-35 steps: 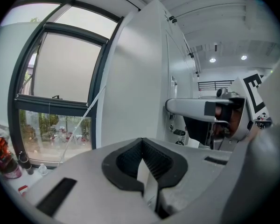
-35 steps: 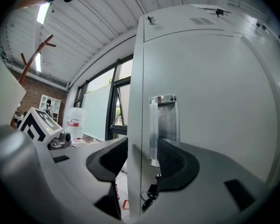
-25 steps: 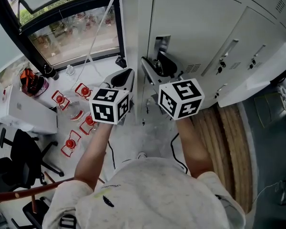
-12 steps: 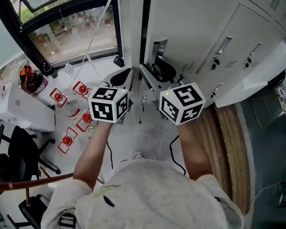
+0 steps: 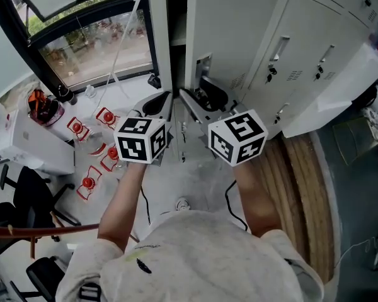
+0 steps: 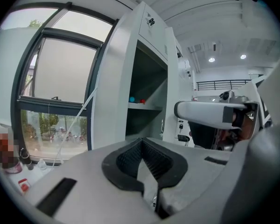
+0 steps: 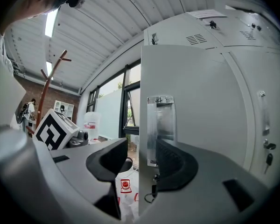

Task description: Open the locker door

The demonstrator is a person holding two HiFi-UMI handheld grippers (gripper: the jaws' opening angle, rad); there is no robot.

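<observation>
- The locker door (image 5: 239,30) stands part-way open, its free edge clear of the locker frame (image 5: 164,36) — a dark gap shows between them at the top of the head view
- The right claw (image 7: 142,160) is spread moderately wide and straddles the door's free edge
- One pad (image 7: 177,164) lies on the face side, over the foot of the recessed handle (image 7: 161,125); the other stands off the inner side, with floor showing in the gap
- The left claw (image 6: 144,164) is closed, pads meeting, with nothing between them; it hangs just left of the right claw, low before the locker's opening
- Inside the locker a shelf (image 6: 144,107) carries a small blue thing (image 6: 131,99) and a small red one (image 6: 142,100) towards its left end
- The neighbouring doors (image 5: 315,55) to the right are shut
</observation>
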